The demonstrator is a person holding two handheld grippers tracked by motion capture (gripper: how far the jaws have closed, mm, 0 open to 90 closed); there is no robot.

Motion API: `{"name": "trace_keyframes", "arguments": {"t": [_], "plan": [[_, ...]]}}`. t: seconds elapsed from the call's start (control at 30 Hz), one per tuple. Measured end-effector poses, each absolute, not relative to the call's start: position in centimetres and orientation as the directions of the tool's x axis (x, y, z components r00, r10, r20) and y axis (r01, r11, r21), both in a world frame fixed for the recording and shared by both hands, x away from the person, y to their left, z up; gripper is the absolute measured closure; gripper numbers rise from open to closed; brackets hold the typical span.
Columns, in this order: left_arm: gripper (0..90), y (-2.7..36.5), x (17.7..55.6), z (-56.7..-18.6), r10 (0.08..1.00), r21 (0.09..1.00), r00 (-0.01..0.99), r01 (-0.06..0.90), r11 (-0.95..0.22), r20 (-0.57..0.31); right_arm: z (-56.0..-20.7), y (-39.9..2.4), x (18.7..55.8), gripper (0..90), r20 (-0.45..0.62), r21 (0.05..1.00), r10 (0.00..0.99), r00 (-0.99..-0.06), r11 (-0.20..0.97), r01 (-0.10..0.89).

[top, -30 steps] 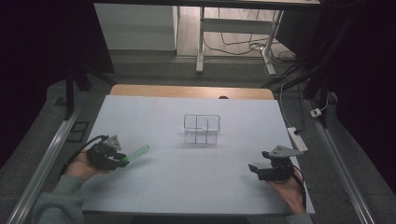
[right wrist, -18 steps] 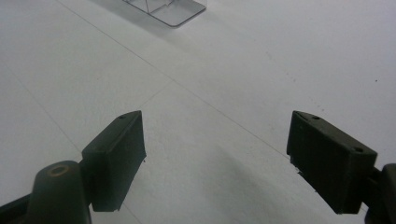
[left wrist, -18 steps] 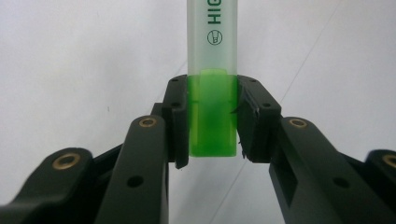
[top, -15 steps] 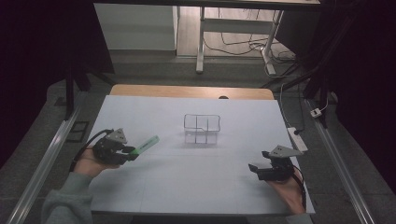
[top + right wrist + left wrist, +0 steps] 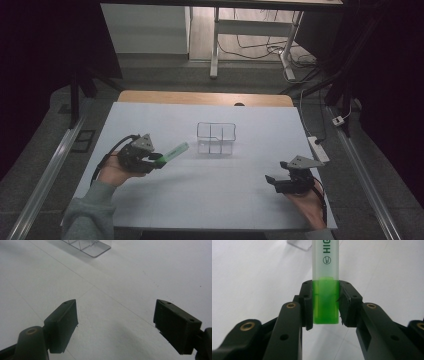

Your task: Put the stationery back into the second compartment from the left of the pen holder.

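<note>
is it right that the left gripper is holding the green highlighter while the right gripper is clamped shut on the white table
Not quite. The right gripper is not clamped shut: the right gripper view shows its jaws standing wide apart with nothing between them, over the white table. The rest holds: the left gripper grips the green highlighter between its pads, as the left gripper view shows.

My high view looks forward and down over the whole desk [image 5: 200, 200]. My gripper views sit low and close, both facing the clear organizer [image 5: 216, 138] mid-desk.
</note>
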State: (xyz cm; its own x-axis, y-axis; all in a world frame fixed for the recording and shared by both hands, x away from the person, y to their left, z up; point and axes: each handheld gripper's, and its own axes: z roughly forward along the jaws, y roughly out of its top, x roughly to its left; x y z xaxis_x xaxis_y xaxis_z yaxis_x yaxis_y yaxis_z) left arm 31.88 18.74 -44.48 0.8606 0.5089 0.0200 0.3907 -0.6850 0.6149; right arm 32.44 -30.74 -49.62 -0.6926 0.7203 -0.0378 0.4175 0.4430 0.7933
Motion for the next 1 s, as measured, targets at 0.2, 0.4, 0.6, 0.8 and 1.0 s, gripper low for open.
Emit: {"name": "trace_keyframes", "arguments": {"t": [0.2,0.4,0.6,0.8,1.0], "plan": [[66.7,17.0,31.9,-44.8,0.478,0.624,0.878,0.361,-0.693,0.024,-49.6,-30.3,32.4,19.5,-0.042,0.791,0.715,-0.697,0.45,0.414],[66.7,16.0,31.7,-44.7,0.464,0.628,0.885,0.343,-0.698,0.032,-49.8,-29.8,32.5,19.7,-0.048,0.788,0.707,-0.706,0.461,0.409],[66.7,14.8,31.8,-44.9,0.442,0.627,0.897,0.324,-0.709,0.036,-49.9,-29.0,32.4,19.8,-0.057,0.78,0.689,-0.723,0.483,0.398],[66.7,13.8,31.9,-45.4,0.424,0.618,0.905,0.312,-0.721,0.038,-49.9,-28.8,32.3,19.8,-0.056,0.784,0.691,-0.72,0.477,0.398],[66.7,13.6,31.8,-45.5,0.427,0.618,0.903,0.309,-0.723,0.048,-49.9,-28.2,32.3,20.4,-0.056,0.782,0.685,-0.726,0.483,0.395]]}}
